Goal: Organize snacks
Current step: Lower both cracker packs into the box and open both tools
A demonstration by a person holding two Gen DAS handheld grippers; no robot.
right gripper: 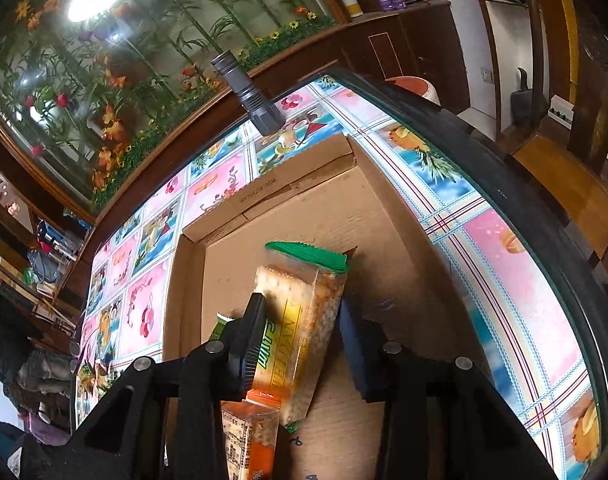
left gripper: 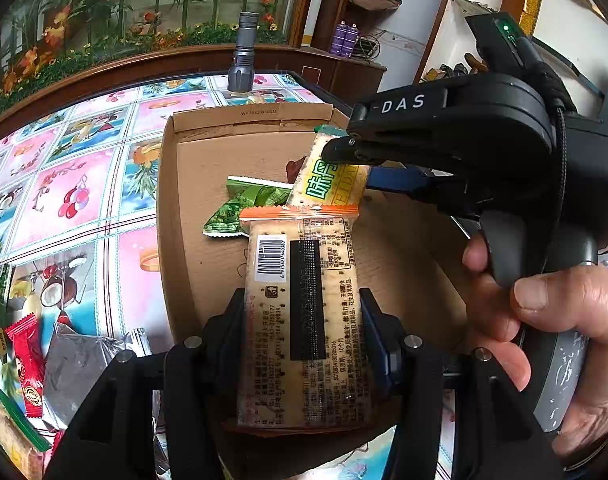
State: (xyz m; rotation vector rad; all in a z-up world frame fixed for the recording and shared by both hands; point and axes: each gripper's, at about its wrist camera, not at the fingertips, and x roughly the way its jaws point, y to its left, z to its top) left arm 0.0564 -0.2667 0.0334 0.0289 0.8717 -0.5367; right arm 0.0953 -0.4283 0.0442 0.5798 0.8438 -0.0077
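Observation:
My left gripper (left gripper: 304, 300) is shut on an orange-edged cracker packet (left gripper: 304, 320), barcode side up, held over the near part of an open cardboard box (left gripper: 192, 184). My right gripper (left gripper: 344, 160), held by a person's hand (left gripper: 564, 320), reaches in from the right. It is shut on a green-edged cracker packet (left gripper: 328, 184) that stands tilted inside the box. In the right wrist view, that packet (right gripper: 304, 320) sits between the pads of the right gripper (right gripper: 302, 308), above the box floor (right gripper: 304, 208). The orange-edged packet (right gripper: 248, 432) shows below it. A green snack bag (left gripper: 240, 208) lies in the box.
The box sits on a table with a fruit-patterned cloth (left gripper: 76, 200). A grey flashlight (left gripper: 242, 60) stands behind the box. Loose snacks lie at the near left: a red packet (left gripper: 24, 360) and a silver pouch (left gripper: 80, 364). The table's dark rim (right gripper: 504, 184) curves along the right.

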